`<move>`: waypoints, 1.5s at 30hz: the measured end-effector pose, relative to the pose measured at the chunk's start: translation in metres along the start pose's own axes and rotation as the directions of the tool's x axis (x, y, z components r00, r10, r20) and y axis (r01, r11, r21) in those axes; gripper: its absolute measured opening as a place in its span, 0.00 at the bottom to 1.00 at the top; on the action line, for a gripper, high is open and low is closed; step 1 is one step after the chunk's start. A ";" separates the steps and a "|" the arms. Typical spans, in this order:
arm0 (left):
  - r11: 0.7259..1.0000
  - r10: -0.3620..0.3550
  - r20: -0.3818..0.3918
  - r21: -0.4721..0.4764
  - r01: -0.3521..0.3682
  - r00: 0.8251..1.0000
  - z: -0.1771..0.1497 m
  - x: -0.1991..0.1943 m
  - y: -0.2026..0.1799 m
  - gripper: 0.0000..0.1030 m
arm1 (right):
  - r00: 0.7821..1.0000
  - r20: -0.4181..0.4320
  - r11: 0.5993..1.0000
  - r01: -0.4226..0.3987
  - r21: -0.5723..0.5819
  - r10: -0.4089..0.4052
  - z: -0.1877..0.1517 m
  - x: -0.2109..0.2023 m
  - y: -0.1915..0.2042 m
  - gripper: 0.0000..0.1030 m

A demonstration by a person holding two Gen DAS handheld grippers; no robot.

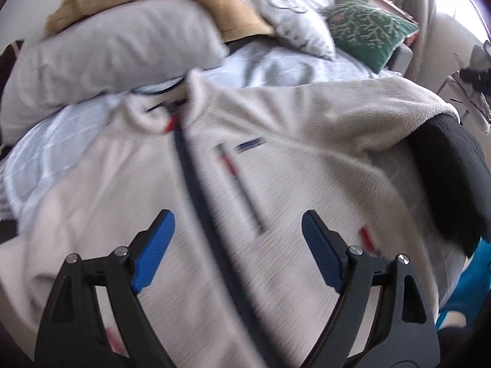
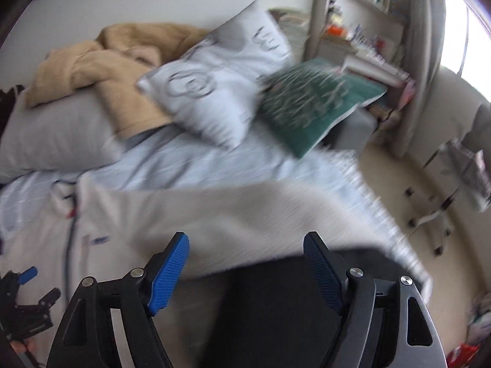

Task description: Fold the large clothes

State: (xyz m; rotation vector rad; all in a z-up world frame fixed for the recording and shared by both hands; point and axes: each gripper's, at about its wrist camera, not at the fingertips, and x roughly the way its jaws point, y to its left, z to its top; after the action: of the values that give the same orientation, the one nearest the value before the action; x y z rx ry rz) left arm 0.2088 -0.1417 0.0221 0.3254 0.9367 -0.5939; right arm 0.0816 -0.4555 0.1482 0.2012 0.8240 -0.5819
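Observation:
A white fleece jacket (image 1: 276,153) with a dark front zipper (image 1: 196,184) and red-and-blue chest trim lies spread face up on the bed. My left gripper (image 1: 237,230) is open and empty, hovering over the jacket's lower front, its fingers either side of the zipper. My right gripper (image 2: 245,254) is open and empty above the jacket's right sleeve (image 2: 233,214), which lies across a black object (image 2: 276,306) at the bed's edge. The left gripper also shows in the right wrist view (image 2: 27,276), at the lower left. Both views are motion-blurred.
A light blue duvet (image 1: 276,67) covers the bed. At its head lie a grey pillow (image 1: 116,52), a tan garment (image 1: 190,0), a white printed cushion (image 2: 214,86) and a green patterned cushion (image 2: 316,104). Shelves (image 2: 362,15) and floor (image 2: 429,214) are to the right.

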 end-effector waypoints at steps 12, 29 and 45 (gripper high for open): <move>0.949 0.200 -0.078 -0.233 -0.213 0.977 -0.093 -0.099 0.194 0.83 | 0.956 -0.116 0.961 -0.275 -0.036 0.269 -0.074 -0.023 0.163 0.83; 0.694 0.140 -0.071 -0.705 -0.149 0.988 -0.158 -0.079 0.388 0.83 | 0.893 -0.279 0.924 -0.379 -0.044 0.353 -0.149 0.039 0.233 0.83; 0.493 0.636 0.179 -0.842 -0.217 0.750 -0.199 -0.184 0.472 0.12 | 0.890 -0.328 0.941 -0.337 -0.006 0.317 -0.156 0.074 0.217 0.83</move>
State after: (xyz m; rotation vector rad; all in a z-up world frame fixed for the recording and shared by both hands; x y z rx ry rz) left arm 0.2814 0.3954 0.0669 -0.3859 0.5022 0.2795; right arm 0.1439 -0.2461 -0.0219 0.3773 1.0976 -0.2030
